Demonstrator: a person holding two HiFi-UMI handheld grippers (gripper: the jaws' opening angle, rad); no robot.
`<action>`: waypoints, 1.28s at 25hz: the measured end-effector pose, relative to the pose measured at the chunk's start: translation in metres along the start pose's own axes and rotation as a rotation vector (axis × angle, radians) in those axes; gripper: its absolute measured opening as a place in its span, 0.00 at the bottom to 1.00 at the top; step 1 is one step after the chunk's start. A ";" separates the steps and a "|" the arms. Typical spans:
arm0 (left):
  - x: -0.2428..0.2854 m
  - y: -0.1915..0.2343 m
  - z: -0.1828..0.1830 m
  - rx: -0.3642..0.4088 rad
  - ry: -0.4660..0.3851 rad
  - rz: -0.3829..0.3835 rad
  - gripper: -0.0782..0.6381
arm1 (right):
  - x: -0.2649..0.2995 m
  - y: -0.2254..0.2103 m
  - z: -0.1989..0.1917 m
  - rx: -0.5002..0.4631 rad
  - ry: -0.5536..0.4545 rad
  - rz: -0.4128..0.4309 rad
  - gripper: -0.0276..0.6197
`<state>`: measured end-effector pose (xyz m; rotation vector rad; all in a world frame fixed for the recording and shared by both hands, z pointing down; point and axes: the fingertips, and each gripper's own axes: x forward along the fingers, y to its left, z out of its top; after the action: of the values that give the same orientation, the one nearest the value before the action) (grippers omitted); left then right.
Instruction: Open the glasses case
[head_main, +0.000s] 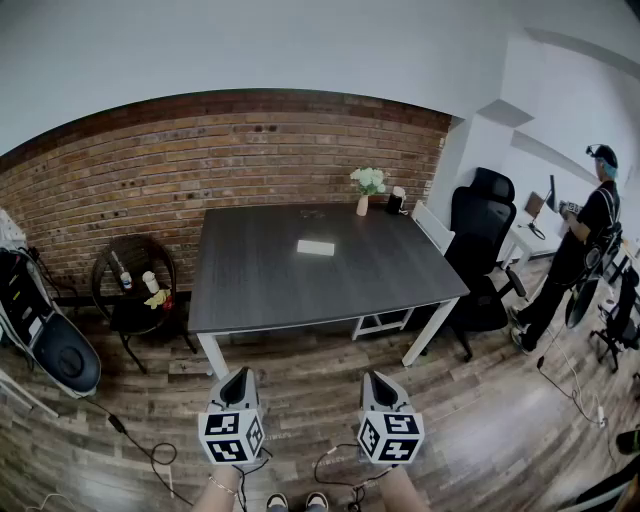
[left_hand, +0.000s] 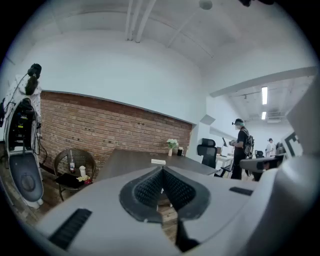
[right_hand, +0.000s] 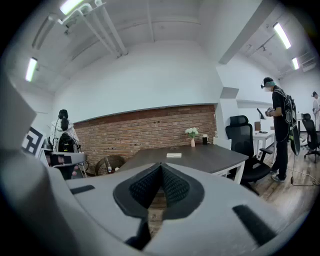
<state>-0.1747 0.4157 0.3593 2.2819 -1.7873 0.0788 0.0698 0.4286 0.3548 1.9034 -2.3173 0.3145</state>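
Both tools were held low and near, over the wooden floor, well short of the table. The left gripper had its jaws together, the ribbed black pads meeting at the tip with nothing between them. The right gripper was the same: jaws pressed together, nothing caught in them. They sat side by side, a gap of floor between them, each marker cube facing up toward the head camera.

And there was the glasses case, a pale flat slab lying on the dark tabletop, past the middle toward the far side and a little right of centre. It was well apart from both grippers, with bare table all round it. From there it was too small to make out a seam or hinge.

At the far right corner of the table stood a small vase of white flowers, with a dark cup just beside it. The brick wall ran behind. A wicker chair sat to the left of the table with bits and pieces on its seat, and a black office chair to the right. Farther right, a person in dark clothes stood at a white desk.
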 end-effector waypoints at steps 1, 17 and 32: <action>0.000 -0.002 0.000 -0.002 0.001 0.002 0.10 | 0.000 -0.001 0.001 -0.002 0.002 0.003 0.04; 0.012 -0.008 -0.011 -0.008 0.018 0.013 0.10 | 0.010 -0.004 -0.004 0.008 -0.012 0.045 0.07; 0.041 -0.030 -0.018 -0.025 0.036 0.052 0.10 | 0.023 -0.043 -0.007 0.001 0.012 0.054 0.26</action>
<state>-0.1335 0.3877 0.3803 2.2031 -1.8201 0.1059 0.1068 0.4003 0.3698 1.8364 -2.3646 0.3317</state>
